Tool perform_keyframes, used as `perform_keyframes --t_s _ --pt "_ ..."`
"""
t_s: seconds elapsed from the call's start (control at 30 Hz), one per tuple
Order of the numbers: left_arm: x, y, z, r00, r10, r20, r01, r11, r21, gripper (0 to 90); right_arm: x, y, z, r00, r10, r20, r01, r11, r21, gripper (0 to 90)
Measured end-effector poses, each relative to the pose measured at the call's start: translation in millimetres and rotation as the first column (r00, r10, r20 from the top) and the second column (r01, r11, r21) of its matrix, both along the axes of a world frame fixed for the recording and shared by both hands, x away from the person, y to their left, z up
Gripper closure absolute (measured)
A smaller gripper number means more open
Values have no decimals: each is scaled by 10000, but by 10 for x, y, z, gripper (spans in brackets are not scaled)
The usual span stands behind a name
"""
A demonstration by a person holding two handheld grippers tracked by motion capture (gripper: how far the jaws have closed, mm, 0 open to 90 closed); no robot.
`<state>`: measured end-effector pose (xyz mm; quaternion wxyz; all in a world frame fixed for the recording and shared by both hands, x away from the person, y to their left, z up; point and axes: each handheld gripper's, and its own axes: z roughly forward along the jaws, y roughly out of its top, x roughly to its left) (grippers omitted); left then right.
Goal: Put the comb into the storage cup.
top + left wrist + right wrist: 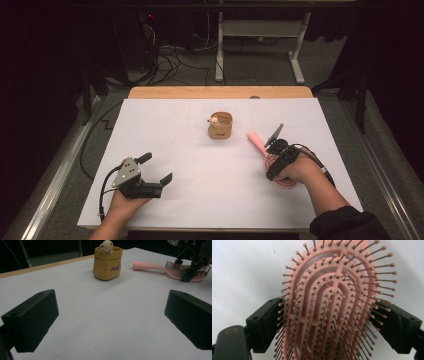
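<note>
A pink hairbrush point(257, 141) lies bristles up on the white table point(210, 165), its handle pointing toward the far left. My right gripper point(279, 165) comes down over the brush head. In the right gripper view the two black jaws sit against either side of the hairbrush head point(332, 302), so my right gripper point(329, 322) is shut on it. My left gripper point(157, 167) rests low at the front left, jaws wide open with nothing between them. From the left gripper view the hairbrush point(150, 266) and the right gripper point(192, 265) show at the far right.
A small tan pouch point(220, 127) stands mid-table toward the back, with a pale toy figure point(214, 120) peeking over its rim; the pouch point(107, 265) is straight ahead of my left gripper point(111, 320). A wooden table edge point(220, 92) runs behind the white sheet. Cables and desk legs lie beyond.
</note>
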<state>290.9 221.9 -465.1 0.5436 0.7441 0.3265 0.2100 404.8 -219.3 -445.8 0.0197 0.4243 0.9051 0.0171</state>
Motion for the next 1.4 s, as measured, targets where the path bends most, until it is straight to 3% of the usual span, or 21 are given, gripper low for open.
perform_keyframes --t_s 0.73,0.77,0.83,1.17,1.4 --pt "-23 -22 -13 9998 -207 -74 209 9996 190 0 8 -45 31 9995 -287 110 285 9994 202 207" --pt "-24 -25 -13 9998 -210 -56 211 9996 184 0 -1 -41 37 9987 -506 61 504 9985 227 207" --pt "-24 -24 -12 9997 -224 -67 225 9996 185 0 8 -61 43 9995 -304 83 301 9991 301 208" --pt "-22 -19 -13 9997 -212 -104 213 9997 108 0 -28 -120 103 9991 -401 161 388 9965 738 208" --pt "-24 -20 -9 9997 -222 -58 222 9997 52 0 -87 -156 214 9992 -290 282 268 9969 738 207"
